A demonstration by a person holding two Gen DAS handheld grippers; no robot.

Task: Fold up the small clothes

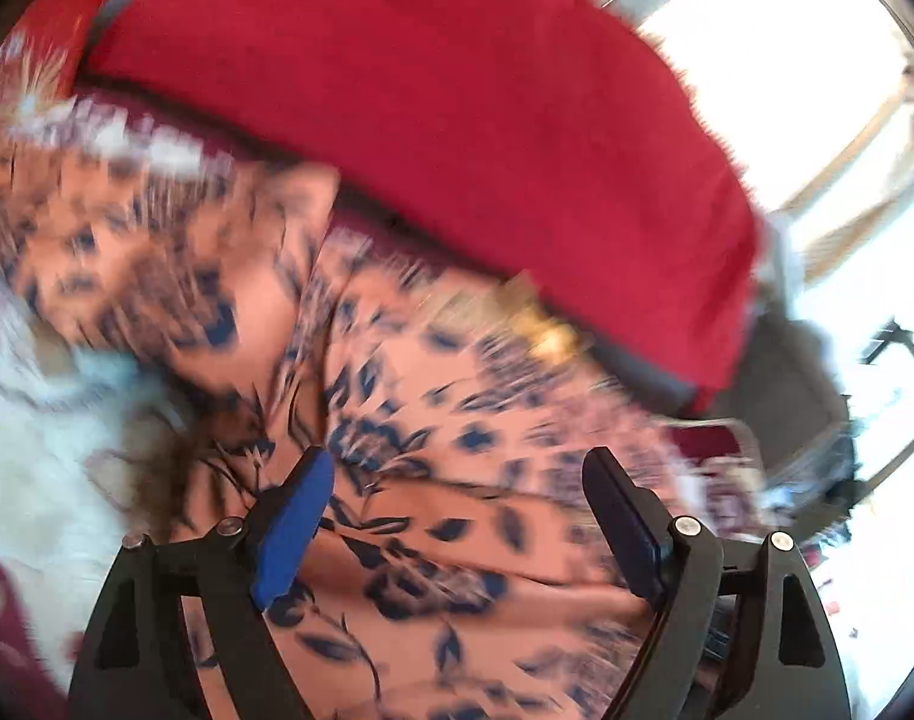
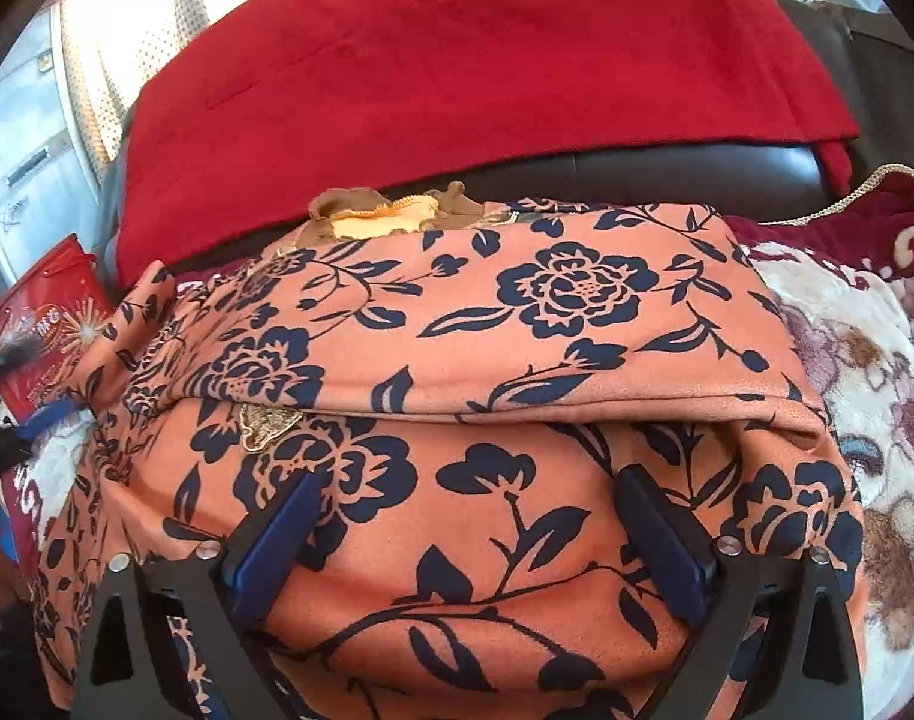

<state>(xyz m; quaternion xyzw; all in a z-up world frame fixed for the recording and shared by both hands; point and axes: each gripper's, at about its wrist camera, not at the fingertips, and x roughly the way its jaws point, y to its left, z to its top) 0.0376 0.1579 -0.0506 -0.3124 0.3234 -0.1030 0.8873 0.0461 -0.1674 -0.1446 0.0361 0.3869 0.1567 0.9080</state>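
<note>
Both claws, left (image 1: 457, 474) and right (image 2: 466, 498), gape empty over the floral garment (image 2: 517, 324) on a plush blanket (image 2: 865, 372).

One floral garment (image 2: 517, 324), one red cloth (image 2: 457, 60) — two tools, one red bag (image 2: 55, 306).

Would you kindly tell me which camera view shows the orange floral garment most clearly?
The right wrist view: the orange floral garment lies sharp there, folded over itself, its navy flowers and top edge plain to see. The left wrist view shows the same cloth smeared by motion blur, so its folds and edges are hard to read.
</note>
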